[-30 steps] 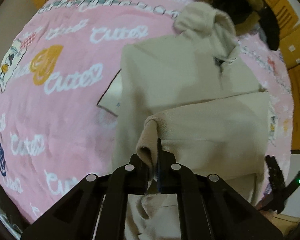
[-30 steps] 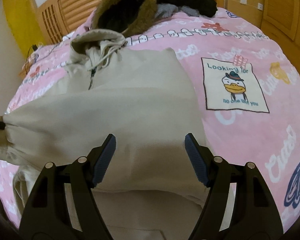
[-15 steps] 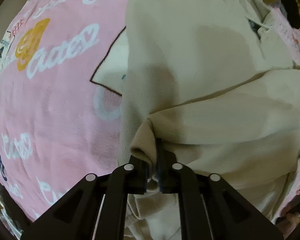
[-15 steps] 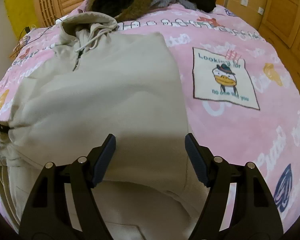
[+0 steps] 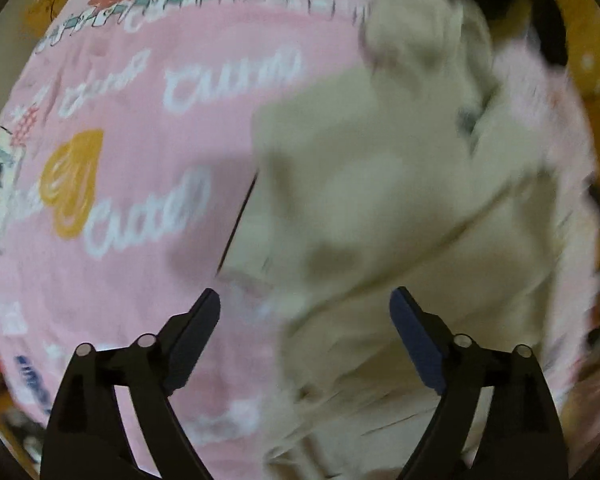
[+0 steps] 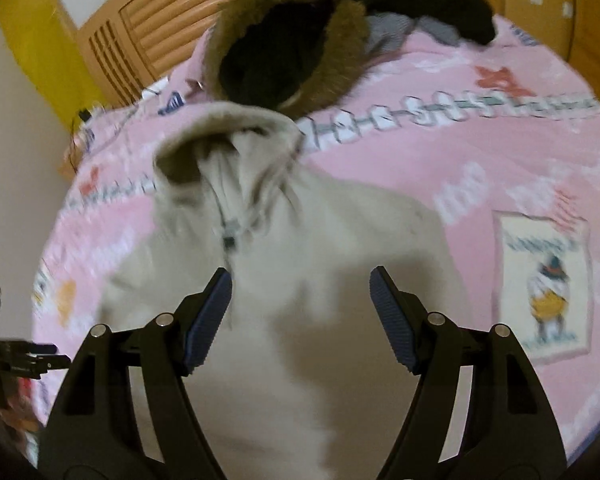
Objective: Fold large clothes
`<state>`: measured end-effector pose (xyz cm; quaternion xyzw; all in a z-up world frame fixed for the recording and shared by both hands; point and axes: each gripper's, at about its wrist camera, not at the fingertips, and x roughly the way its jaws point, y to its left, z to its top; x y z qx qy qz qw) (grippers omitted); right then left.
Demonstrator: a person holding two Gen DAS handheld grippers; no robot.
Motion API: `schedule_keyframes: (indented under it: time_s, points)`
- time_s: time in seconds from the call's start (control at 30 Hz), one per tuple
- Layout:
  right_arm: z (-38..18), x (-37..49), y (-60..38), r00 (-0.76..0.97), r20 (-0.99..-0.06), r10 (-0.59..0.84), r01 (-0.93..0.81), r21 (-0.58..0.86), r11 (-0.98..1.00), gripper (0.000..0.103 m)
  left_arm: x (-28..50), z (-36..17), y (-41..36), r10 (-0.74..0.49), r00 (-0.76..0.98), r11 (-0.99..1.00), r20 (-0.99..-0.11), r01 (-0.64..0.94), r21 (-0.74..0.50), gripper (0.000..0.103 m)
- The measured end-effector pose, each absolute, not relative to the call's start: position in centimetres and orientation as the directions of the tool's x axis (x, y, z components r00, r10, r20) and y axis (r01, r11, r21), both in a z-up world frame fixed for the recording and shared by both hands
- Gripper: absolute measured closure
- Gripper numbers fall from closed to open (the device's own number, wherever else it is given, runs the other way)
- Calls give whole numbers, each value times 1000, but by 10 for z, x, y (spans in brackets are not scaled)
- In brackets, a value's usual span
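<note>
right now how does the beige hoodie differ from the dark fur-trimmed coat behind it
The beige hoodie is pale and lies spread flat mid-bed; the fur-trimmed coat is black and heaped by the headboard. The hoodie's hood has drawstrings, the coat's a brown fur rim. Both are hooded and rest on the pink bedspread.

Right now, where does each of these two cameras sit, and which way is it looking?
Left wrist: on the left gripper, facing steeply down at the beige hoodie and pink bedspread; its jaws, just opened, hold nothing.
Right wrist: on the right gripper, facing the hood and headboard; open jaws show.
Shared: hoodie, bedspread.
</note>
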<state>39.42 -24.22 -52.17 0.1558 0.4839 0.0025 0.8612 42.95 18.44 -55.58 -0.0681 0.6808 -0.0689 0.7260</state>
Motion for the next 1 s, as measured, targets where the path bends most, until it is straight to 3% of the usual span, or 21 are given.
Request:
schedule_keyframes:
  time_s: [0.07,0.2,0.37,0.57,0.77,0.87,0.9,0.93,0.97,1.0]
  points:
    - [-519,428,-240,519,-838,170,138,279,950,33,470,-543,179,-245,104,968,-964,-31,-250,19]
    - [-529,469,-247,467,-817,338,229,481,846,33,551,-544,140,-338,106,930,-935,-112,-349,19]
    - [-553,496,-258,474,-719,509,395,690,607,33,606,-567,85,-535,59,797,-843,-296,-527,19]
    - [-569,496,-271,501,-660,560,477,751,458,33,621,-610,44,-751,53,525,-658,-556,-644,19]
    - [-580,475,-294,480,-650,589,479,757,445,33,632,-633,25,-788,149,376,-598,-654,-657,20]
    - [-585,462,-308,476,-666,574,485,743,461,33,646,-637,18,-783,185,343,-594,-668,-661,38]
    - [-587,459,-313,475,-671,570,489,739,463,33,651,-638,16,-774,193,348,-603,-666,-660,60]
    - [-589,457,-317,476,-672,567,493,738,461,33,655,-640,14,-763,190,362,-618,-666,-652,88]
    - [-590,454,-322,479,-673,563,497,737,459,33,657,-642,14,-750,186,372,-635,-674,-638,103]
    - [-591,453,-326,485,-671,561,496,739,456,33,656,-642,14,-739,183,384,-649,-678,-628,102]
